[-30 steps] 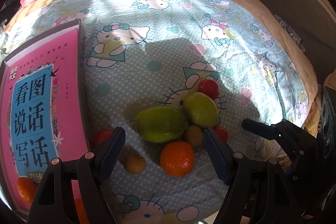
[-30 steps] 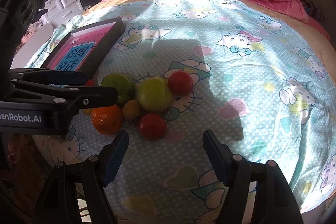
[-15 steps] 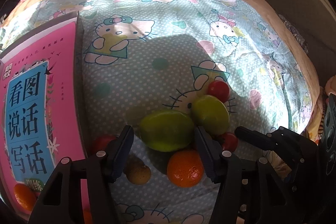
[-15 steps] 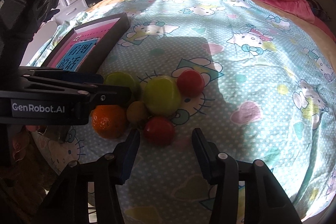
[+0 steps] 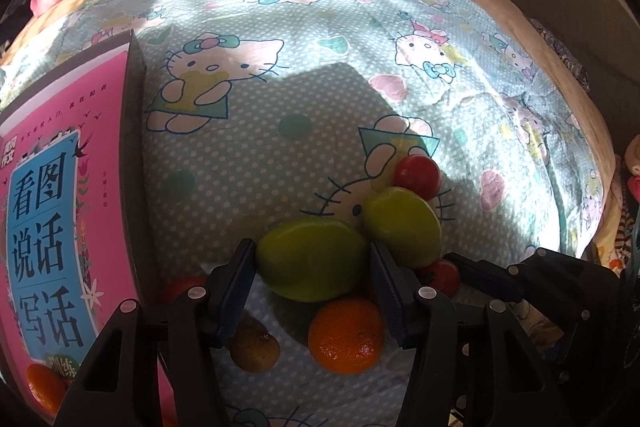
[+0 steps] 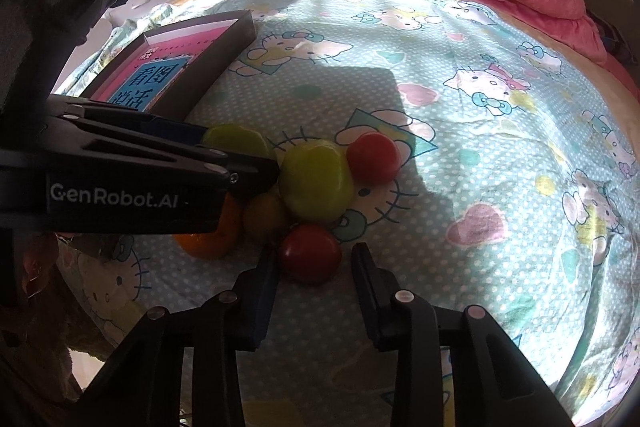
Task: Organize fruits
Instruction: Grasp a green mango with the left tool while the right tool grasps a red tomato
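**A:** What is the left gripper [image 5: 312, 263] doing?

**B:** It is squeezing a big green fruit [image 5: 312, 259] from both sides. The fruit is lying on the bed sheet [image 5: 248, 163], near its front edge, just beside the pink box [image 5: 60, 207].

**A:** And the right gripper [image 6: 314, 267]?

**B:** Its jaws are closing around a red tomato [image 6: 310, 257]. One finger [image 6: 264, 279] is touching it, the other is still a bit apart.

**A:** Is the tomato sitting alone?

**B:** No, it is sitting by an orange [image 6: 212, 239] and another green fruit [image 6: 316, 183].
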{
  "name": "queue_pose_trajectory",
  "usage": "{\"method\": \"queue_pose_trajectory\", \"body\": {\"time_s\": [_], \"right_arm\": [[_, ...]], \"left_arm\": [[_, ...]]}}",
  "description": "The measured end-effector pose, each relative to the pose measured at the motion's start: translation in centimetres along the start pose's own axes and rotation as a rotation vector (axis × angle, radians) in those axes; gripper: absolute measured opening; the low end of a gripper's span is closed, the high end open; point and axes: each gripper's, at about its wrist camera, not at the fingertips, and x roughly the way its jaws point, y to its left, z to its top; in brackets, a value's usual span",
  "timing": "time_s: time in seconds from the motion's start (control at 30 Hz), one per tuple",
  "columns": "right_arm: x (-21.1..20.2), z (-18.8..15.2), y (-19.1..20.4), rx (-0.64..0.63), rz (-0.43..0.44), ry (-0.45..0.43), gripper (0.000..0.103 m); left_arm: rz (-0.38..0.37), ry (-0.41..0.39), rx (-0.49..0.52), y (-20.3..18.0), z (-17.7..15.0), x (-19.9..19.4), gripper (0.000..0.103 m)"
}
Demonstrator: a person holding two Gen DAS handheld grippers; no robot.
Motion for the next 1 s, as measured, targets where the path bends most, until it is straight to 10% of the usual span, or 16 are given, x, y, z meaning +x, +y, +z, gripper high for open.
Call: {"method": "queue_pose_trajectory", "body": {"time_s": [1.0], "right_arm": [[-3.6,1.5,-1.2,0.094,0.084,-0.176,0.031]], "left_arm": [[-0.032,-0.123,-0.112,3.9,-0.1,-5.3,0.059]]}}
